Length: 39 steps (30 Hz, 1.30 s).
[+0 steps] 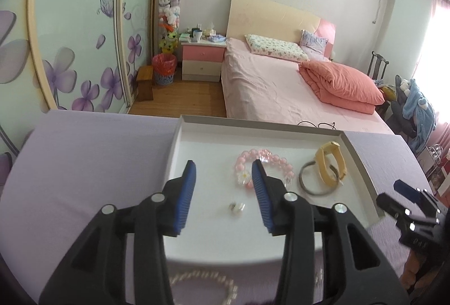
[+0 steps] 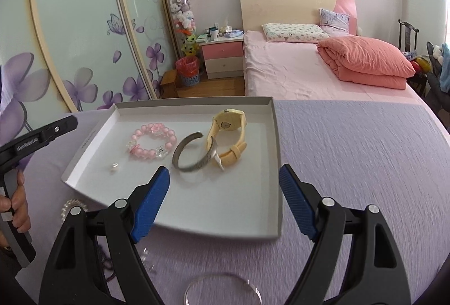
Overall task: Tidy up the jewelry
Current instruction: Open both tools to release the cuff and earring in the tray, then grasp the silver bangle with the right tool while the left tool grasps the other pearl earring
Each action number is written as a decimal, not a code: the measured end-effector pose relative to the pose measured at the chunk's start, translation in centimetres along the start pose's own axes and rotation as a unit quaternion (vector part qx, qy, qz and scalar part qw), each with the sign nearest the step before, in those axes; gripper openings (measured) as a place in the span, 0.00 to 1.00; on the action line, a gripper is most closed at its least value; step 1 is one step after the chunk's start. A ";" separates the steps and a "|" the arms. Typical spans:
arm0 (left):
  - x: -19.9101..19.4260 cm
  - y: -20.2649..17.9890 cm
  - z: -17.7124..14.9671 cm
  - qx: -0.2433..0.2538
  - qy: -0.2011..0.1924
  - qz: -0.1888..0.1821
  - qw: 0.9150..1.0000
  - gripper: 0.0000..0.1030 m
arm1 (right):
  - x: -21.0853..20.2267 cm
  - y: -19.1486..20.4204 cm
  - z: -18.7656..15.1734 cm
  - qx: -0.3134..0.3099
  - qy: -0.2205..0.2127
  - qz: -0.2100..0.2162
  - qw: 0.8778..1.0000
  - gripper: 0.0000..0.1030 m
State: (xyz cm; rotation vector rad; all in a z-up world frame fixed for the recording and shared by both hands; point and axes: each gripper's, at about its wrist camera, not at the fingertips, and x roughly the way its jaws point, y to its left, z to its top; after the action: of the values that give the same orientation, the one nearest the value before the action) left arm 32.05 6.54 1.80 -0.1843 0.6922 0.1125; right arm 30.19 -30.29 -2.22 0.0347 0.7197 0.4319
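Observation:
A shallow white tray lies on a lilac cloth. In it are a pink bead bracelet, a grey metal bangle, a yellow watch leaning on the bangle, and a small pale ring. My left gripper hovers open over the tray's left half, above the ring, nothing between its pads. My right gripper stands wide open over the tray's near edge, holding nothing.
On the cloth in front of the tray lie a pearl-like bead bracelet, blurred, and a clear round glass piece. A hand holds the left gripper at the left edge. A pink bed stands beyond the table.

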 end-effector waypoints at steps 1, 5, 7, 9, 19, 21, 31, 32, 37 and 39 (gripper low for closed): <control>-0.7 0.0 -0.4 0.003 -0.003 -0.001 1.000 0.44 | -0.6 -0.1 -0.4 0.002 -0.001 0.000 1.000 0.79; -4.5 0.5 -3.1 0.021 -0.017 -0.004 1.000 0.52 | -2.7 -0.4 -2.2 0.008 -0.004 0.000 1.000 0.79; -6.0 0.9 -4.5 0.021 -0.019 -0.009 1.000 0.54 | -3.5 -0.5 -3.0 0.011 -0.003 -0.001 1.000 0.79; -7.3 1.1 -6.0 0.020 -0.017 -0.013 1.000 0.56 | -4.2 -0.5 -4.1 0.013 0.000 -0.004 1.000 0.79; -11.0 1.2 -14.0 0.034 0.003 -0.028 0.999 0.68 | -5.9 -0.2 -9.6 0.003 0.031 -0.028 0.999 0.82; -11.0 0.9 -15.2 0.039 0.012 -0.032 0.999 0.68 | -5.5 -0.3 -10.4 0.005 0.044 -0.035 0.998 0.82; -11.6 0.4 -17.4 0.054 0.014 -0.038 0.998 0.71 | -4.3 0.4 -12.5 0.001 0.080 -0.040 0.996 0.82; -11.6 0.2 -17.4 0.056 0.014 -0.038 0.998 0.71 | -4.1 0.6 -12.5 -0.003 0.083 -0.041 0.996 0.82; -11.4 0.3 -17.8 0.054 0.019 -0.040 0.998 0.71 | -3.3 1.5 -12.5 -0.018 0.095 -0.055 0.994 0.83; -11.4 0.3 -17.9 0.054 0.020 -0.039 0.998 0.71 | -2.8 1.8 -12.2 -0.022 0.098 -0.065 0.993 0.84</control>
State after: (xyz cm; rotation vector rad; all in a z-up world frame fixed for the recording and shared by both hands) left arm 12.14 2.68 -4.42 -0.1101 0.7288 -0.0042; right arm 19.79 -31.13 -9.33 -0.0963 0.8996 0.3282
